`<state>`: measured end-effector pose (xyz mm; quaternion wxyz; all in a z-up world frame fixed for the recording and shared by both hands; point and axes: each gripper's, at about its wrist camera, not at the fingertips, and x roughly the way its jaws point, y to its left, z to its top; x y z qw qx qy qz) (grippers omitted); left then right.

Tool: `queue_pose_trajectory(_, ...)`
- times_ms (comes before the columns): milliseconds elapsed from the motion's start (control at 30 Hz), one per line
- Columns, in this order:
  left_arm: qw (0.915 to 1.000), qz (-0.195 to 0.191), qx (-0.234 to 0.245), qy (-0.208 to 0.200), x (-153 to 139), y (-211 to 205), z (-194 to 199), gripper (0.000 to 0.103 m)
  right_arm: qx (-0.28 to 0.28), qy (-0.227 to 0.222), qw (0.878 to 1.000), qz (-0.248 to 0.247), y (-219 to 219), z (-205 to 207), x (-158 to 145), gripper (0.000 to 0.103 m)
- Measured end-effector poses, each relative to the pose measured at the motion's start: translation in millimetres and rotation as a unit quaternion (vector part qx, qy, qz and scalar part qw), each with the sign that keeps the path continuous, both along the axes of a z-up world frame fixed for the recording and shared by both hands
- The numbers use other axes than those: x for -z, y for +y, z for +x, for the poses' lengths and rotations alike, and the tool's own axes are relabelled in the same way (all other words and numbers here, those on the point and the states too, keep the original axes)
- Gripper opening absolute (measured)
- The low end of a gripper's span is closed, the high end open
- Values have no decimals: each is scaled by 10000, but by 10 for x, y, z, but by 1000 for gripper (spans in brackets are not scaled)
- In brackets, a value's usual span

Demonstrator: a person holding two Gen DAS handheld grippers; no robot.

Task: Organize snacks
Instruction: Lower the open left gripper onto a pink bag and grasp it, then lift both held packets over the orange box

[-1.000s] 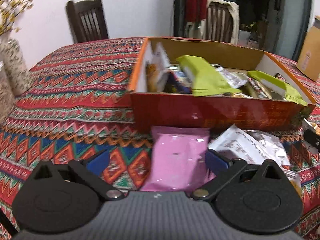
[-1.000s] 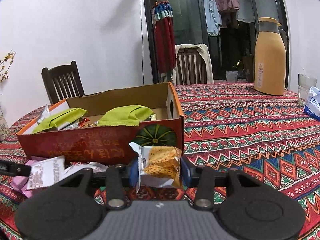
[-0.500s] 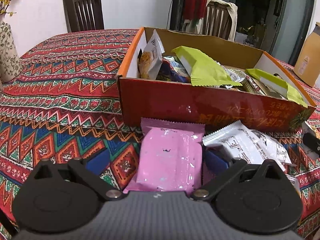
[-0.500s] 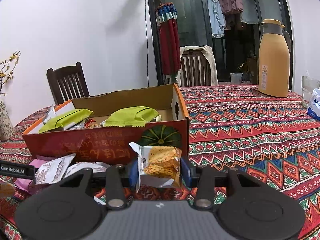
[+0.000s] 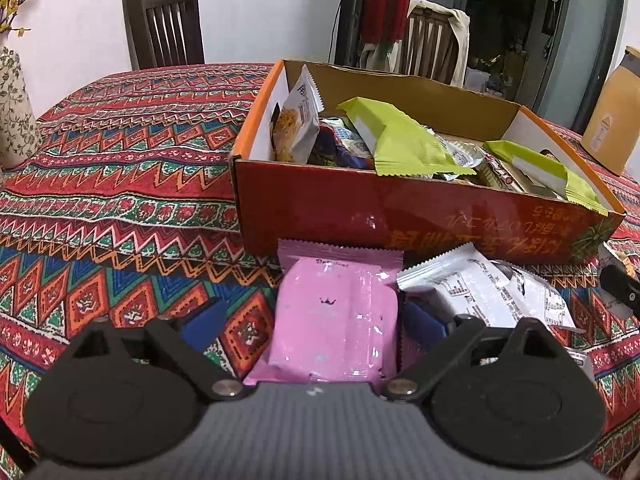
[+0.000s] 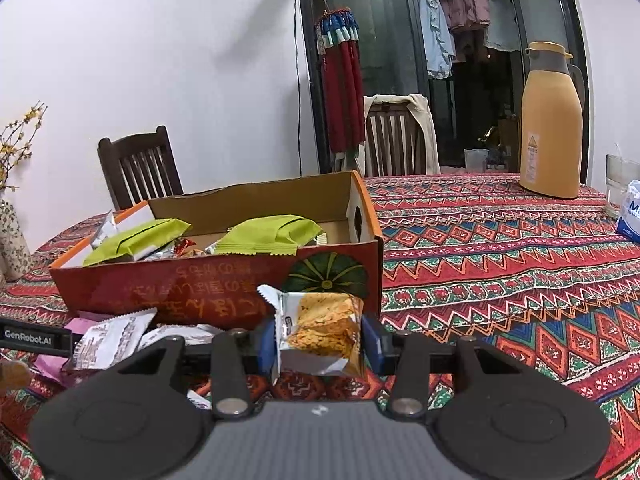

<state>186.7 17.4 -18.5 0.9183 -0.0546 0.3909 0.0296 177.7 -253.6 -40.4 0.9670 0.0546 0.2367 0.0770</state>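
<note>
Pink packet (image 5: 336, 316) is seen in the left wrist view lying flat on the patterned desk (image 5: 120, 208), directly ahead of the left claw (image 5: 316, 324) and between its 2 blue pads (image 5: 200, 322); its long axis runs away from the camera toward the near wall of the orange box (image 5: 400, 216), so the pads face its 2 long edges. The jaws are closing at this moment, yet a strip of cloth is visible between the left pad and the packet, and the right pad appears just beside the packet's edge; no firm press can be made out, so the packet is judged not yet gripped. A white packet (image 5: 480, 292) lies just to the right, touching or overlapping the pink one's corner, and could be caught by the right pad. Compared with 1 second ago, the box and pink packet are seen from slightly higher and the packet sits squarer between the pads, which stood at their widest then. In the right wrist view, the right claw (image 6: 320, 340) is clamped narrowly on an orange-and-white cracker packet (image 6: 320, 332), held upright just in front of the box's near wall (image 6: 180, 292) and below its rim; the left claw's body (image 6: 28, 338) shows at the left edge by the loose packets, which are nearer to it. Against the earlier right wrist frame, nothing of note is changed: the same grip and the same place are kept.
</note>
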Motion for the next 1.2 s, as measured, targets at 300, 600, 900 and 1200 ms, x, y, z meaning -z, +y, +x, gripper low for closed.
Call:
queue_pose_trajectory(300,9999,35,105,-127,-35,-35,-60,63,-32,26,10000,3,11,21,8,43)
queue_pose_trajectory(600,9996,230,-75,-156,-50,-40,-97,63,-65,10,10000,27,8,18,8,43)
queue_pose_trajectory(900,9991,357,-138,-170,-53,-48,-189,63,-77,26,10000,27,16,27,13,44)
queue_pose_trajectory(1200,9986,276,-278,-351,-181,24,-360,63,-75,-25,10000,37,12,14,11,44)
